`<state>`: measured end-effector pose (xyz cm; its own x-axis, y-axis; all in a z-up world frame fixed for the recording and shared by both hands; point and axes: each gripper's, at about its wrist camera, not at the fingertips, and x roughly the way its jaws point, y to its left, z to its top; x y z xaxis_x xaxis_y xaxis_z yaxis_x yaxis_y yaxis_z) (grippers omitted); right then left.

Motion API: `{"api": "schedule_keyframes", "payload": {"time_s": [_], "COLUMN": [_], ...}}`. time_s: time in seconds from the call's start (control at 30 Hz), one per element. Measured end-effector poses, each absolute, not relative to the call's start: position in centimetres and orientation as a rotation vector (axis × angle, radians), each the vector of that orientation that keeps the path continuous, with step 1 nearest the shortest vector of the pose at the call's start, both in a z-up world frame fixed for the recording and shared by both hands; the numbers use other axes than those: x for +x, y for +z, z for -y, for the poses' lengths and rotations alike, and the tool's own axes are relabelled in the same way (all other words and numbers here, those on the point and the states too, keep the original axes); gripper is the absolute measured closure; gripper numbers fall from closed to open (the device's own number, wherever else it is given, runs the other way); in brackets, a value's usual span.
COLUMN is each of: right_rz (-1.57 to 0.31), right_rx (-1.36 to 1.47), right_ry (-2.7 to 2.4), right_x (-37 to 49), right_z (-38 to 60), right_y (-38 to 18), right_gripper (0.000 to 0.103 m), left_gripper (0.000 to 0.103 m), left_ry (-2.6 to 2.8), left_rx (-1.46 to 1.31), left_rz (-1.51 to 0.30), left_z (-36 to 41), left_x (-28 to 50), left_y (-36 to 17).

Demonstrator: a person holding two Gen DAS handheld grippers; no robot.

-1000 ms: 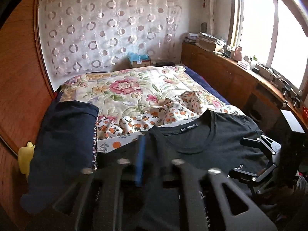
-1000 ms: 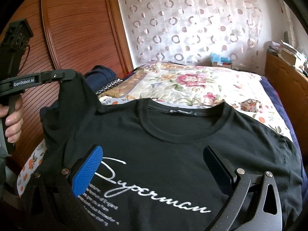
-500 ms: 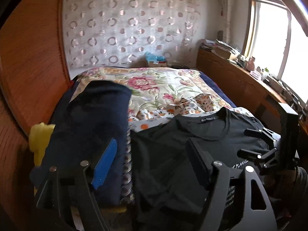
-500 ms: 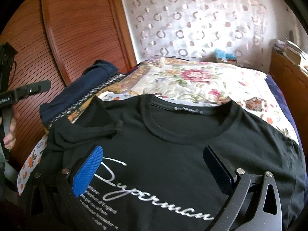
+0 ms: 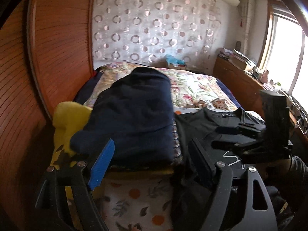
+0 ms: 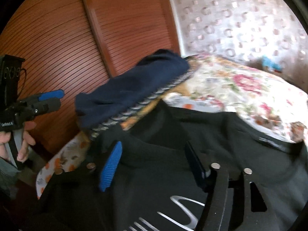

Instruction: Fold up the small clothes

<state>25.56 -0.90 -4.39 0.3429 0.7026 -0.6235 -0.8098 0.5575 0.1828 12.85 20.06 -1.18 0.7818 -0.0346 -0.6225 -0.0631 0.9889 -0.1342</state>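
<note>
Folding looks to be in its sleeve stage: the black T-shirt [image 6: 173, 154] lies chest-up on the floral bedspread [image 6: 240, 88], its left sleeve seemingly already turned in over the chest. The left gripper [image 5: 148, 163] hovers spread and empty off the shirt's left edge, near the folded navy garment [image 5: 132, 119]; the right gripper [image 6: 154, 163] hangs spread low over the cloth, gripping nothing. Next move, I judge, calls for pinching the shirt's far side or hem cleanly.
</note>
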Motion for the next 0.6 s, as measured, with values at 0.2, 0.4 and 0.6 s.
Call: {"api": "schedule_keyframes", "payload": {"time_s": [0.2,0.4,0.6], "right_rz": [-0.799,-0.852,-0.864], "right_rx": [-0.189,-0.117,-0.101], "right_ry": [1.096,1.151,1.202], "right_x": [26.9,28.9,29.8], "right_z": [-3.6,-4.3,-5.0], "right_y": [-6.8,-7.7,-8.4], "right_gripper": [0.057,0.078,0.099], "left_gripper": [0.023,0.023,0.023], "left_ry": [0.052,0.049,0.032], "left_rx": [-0.191,-0.199,-0.202], "left_rz": [-0.685,-0.697,-0.706], "left_z": [-21.7,-22.0,-21.3], "left_x": [12.0,11.6,11.7], "left_y": [-2.2,-3.3,-3.9]}}
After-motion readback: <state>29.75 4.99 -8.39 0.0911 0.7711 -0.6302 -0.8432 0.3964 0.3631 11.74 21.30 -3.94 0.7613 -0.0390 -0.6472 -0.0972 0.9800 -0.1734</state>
